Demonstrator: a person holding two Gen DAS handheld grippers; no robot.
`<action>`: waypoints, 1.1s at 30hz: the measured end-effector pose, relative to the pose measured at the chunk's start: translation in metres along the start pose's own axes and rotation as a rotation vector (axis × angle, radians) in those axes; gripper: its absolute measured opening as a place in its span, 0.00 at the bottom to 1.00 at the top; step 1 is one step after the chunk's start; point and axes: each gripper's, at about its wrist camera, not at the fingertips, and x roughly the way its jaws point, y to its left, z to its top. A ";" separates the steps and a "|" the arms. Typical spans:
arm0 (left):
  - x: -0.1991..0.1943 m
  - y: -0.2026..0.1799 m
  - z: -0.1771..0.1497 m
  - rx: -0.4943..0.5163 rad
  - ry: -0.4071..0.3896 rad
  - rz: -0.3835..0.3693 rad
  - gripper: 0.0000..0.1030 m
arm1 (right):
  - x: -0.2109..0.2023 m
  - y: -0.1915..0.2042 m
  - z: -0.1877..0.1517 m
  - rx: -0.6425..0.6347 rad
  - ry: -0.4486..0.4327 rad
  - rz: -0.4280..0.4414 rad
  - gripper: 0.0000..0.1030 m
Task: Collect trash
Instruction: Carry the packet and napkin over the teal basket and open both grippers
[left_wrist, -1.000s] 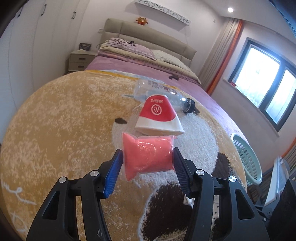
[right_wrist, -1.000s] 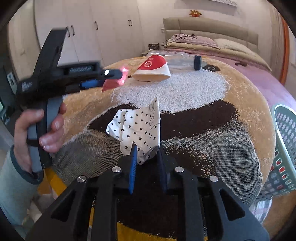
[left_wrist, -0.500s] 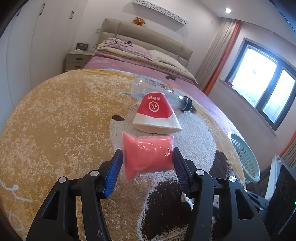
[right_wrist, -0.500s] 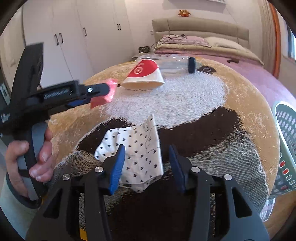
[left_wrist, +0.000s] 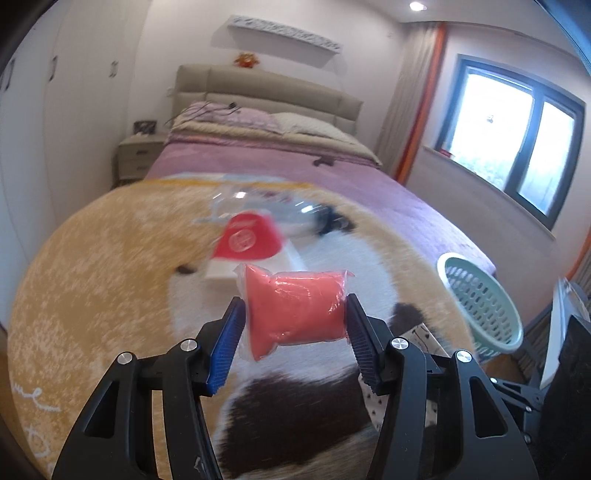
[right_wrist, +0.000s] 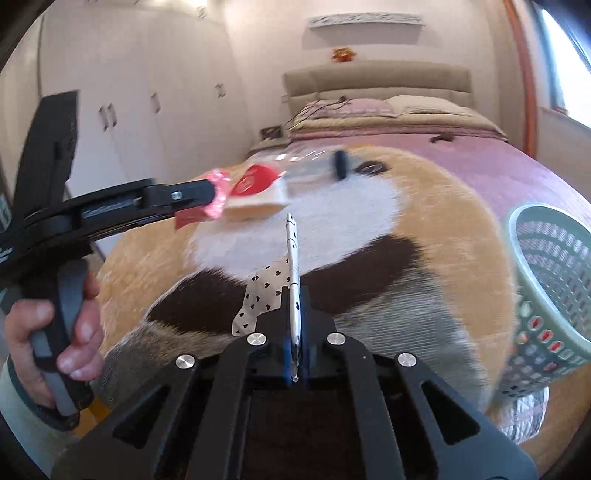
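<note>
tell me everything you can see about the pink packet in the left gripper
The pink packet is a soft, pillow-shaped pouch of clear, crinkly plastic film filled with coral-pink material, with sealed edges sticking out at its top corners. It lies crosswise between the blue pads of the left gripper, which clamp its two sides. It is held up above the rug, touching nothing else. The right wrist view shows it edge-on at the tip of that gripper.

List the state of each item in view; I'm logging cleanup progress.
Left gripper: shut on pink plastic packet, lifted.
Right gripper: shut on white heart-print paper wrapper, lifted.
Red-and-white paper cup: lying on rug.
Clear plastic bottle: lying, dark cap on.
Green plastic basket: tilted, contents unclear.
</note>
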 end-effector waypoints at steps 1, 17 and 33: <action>0.000 -0.011 0.005 0.015 -0.006 -0.013 0.52 | -0.005 -0.010 0.002 0.019 -0.014 -0.014 0.02; 0.064 -0.176 0.045 0.212 0.018 -0.242 0.52 | -0.082 -0.178 0.034 0.261 -0.217 -0.295 0.02; 0.161 -0.268 0.036 0.228 0.152 -0.374 0.52 | -0.093 -0.293 0.027 0.428 -0.213 -0.497 0.02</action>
